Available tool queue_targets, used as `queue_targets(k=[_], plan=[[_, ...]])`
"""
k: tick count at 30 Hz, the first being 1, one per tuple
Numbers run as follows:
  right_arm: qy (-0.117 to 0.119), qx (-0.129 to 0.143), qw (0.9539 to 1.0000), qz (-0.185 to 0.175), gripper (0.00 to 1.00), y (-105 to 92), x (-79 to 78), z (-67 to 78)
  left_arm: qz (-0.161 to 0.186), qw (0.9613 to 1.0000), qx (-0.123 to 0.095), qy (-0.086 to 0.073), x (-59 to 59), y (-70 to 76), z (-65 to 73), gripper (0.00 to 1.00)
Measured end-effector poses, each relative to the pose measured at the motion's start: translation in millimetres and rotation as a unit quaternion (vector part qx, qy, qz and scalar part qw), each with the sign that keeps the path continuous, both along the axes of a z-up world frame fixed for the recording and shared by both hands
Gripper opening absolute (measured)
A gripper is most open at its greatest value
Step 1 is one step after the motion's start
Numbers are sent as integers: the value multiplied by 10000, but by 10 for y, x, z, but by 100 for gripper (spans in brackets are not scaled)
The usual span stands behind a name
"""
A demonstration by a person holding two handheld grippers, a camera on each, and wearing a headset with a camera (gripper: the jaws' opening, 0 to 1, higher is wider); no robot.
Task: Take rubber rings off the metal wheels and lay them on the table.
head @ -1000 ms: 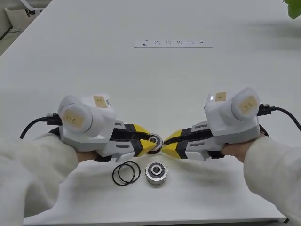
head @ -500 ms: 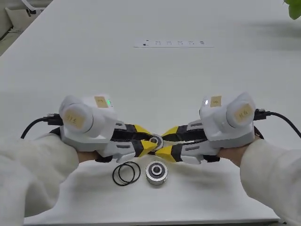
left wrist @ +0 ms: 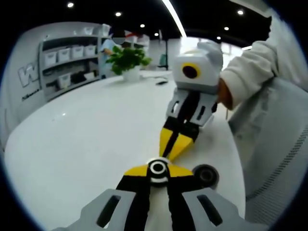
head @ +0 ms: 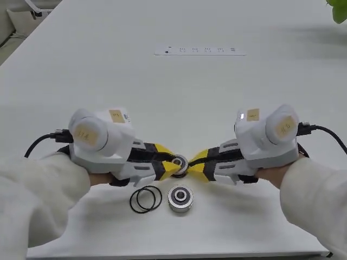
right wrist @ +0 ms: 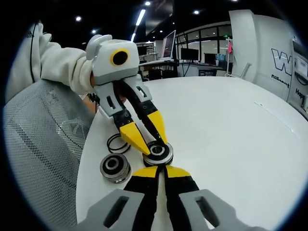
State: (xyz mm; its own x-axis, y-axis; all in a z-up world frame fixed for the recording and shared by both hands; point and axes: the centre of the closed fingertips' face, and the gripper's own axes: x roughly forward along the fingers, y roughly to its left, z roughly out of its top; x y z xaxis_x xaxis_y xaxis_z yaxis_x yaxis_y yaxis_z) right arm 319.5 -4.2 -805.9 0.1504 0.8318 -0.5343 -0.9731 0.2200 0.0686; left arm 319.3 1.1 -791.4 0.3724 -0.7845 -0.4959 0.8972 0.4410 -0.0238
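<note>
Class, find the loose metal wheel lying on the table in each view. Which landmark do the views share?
Head view: loose wheel low centre, right of the rubber rings.
Left gripper view: loose wheel lower right of centre.
Right gripper view: loose wheel lower left, below the rubber rings.
Shared landmark: the held wheel, close beside it.

- The metal wheel [head: 179,161] clamped in the left gripper [head: 174,164] is mostly covered by yellow fingertips [head: 161,148] in the head view; we cannot tell whether a rubber ring sits on it.
- We cannot tell what the right gripper [right wrist: 161,169] pinches between its closed tips.
- Markings on the far white strip [head: 199,51] are too small to read.
- The plant [head: 340,8] is cut off at the corner.
- The wall lettering [left wrist: 29,74] is blurred and cut off.
</note>
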Motion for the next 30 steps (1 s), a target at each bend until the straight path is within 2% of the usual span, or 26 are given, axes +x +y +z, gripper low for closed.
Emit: queue_targets(k=[3,8,9,12,14,20,27,30], plan=[[-70,-69,9999,36,1,0,-26,-4,-9,10000,14,-23,-1,3,1,13],[70,-15,9998,-180,0,-28,26,11,-38,10000,39,-75,-5,3,3,13],[195,-10,9995,-251,0,-38,32,9,-48,9999,40,-87,-7,2,3,13],[254,3,9992,-302,0,-42,31,11,-69,9999,44,-118,-10,-2,5,13],[422,29,9982,-414,0,-51,38,15,-74,9999,41,-124,-11,-3,6,13],[666,128,9960,-584,0,-60,27,35,-86,9999,39,-133,-13,-7,7,13],[941,212,9925,-752,0,-83,9,50,-95,9999,22,-135,-16,-16,4,13],[1145,287,9891,-883,0,-95,27,57,-104,9999,14,-133,-18,-21,3,13]])
